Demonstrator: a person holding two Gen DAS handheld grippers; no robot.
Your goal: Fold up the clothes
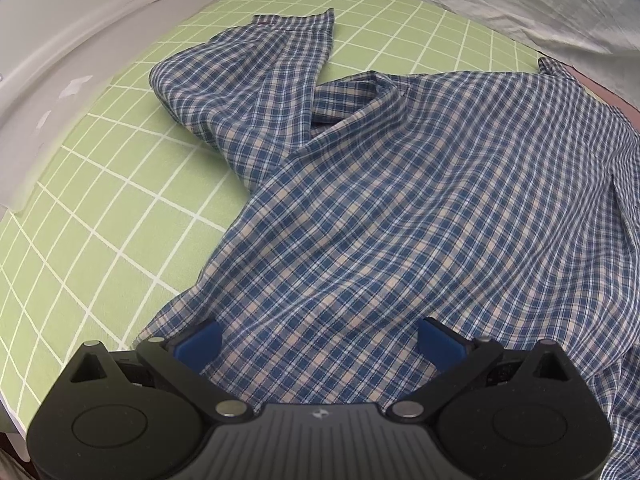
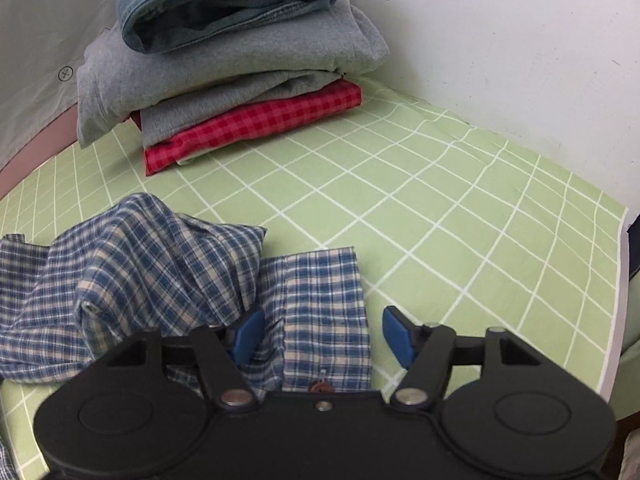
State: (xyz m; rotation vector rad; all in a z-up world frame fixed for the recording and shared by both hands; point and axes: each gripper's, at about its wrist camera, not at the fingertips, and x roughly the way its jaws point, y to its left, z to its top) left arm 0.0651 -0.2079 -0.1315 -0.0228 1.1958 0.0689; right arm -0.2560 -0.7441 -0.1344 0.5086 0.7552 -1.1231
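The blue plaid shirt (image 1: 400,208) lies spread and rumpled on the green checked sheet (image 1: 100,208), with a stack of folded clothes (image 2: 240,60) farther along the sheet. It looks light, thin and limp, so it should be pinched at an edge or cuff (image 2: 324,312). In the left view its body runs lengthwise from the left gripper (image 1: 320,344) toward the collar (image 1: 360,92), one sleeve (image 1: 256,80) trailing left of it; the jaws of the left gripper and the right gripper (image 2: 324,340) stand apart over the cloth.

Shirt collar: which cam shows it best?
Left wrist. The plaid shirt's collar lies in full view there, open, with one sleeve beside it. The right wrist view shows only a bunched part and a button placket, no collar.
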